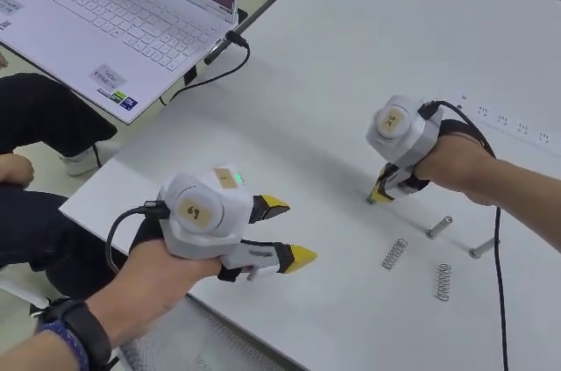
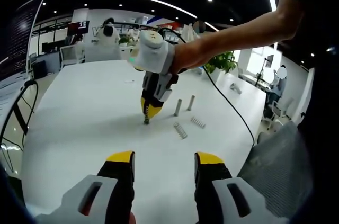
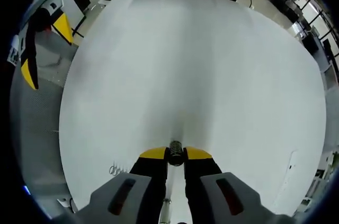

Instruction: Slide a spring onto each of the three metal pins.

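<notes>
The right claw is closed on a spring whose tip touches the worktop. The left claw hangs open nearby.

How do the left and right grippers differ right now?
The left gripper has its jaws open and empty; the right gripper is shut on a spring. The left gripper lies roughly level above the table near its edge; the right gripper points steeply down, its tip close to the table top. Both have yellow-tipped jaws and white bodies.
</notes>
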Demonstrator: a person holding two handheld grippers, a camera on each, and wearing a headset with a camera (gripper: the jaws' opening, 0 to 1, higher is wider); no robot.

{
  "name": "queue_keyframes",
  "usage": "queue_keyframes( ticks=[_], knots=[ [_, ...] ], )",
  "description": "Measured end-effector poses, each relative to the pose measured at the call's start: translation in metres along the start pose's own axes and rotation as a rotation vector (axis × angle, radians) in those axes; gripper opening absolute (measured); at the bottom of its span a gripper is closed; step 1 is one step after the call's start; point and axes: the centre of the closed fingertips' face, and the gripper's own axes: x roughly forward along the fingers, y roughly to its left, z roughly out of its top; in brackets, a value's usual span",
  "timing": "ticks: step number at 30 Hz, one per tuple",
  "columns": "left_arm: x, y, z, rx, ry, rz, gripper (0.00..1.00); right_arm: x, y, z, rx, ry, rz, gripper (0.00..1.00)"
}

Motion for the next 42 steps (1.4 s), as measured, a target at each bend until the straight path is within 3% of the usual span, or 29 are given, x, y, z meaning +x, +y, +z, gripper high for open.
queue_keyframes(
  ticks=[15,24,42],
  knots=[
    [-0.003,0.0,0.002,0.0,0.003,0.003,0.41,-0.009,-0.002,-0.002,0.013,-0.006,-0.021,0.19],
    [-0.004,-0.001,0.001,0.0,0.002,0.005,0.41,-0.021,-0.002,-0.001,0.039,-0.036,-0.042,0.24],
    [-0.003,-0.005,0.005,-0.007,-0.004,0.001,0.45,-0.063,0.002,-0.005,0.138,-0.134,-0.102,0.29]
  ],
)
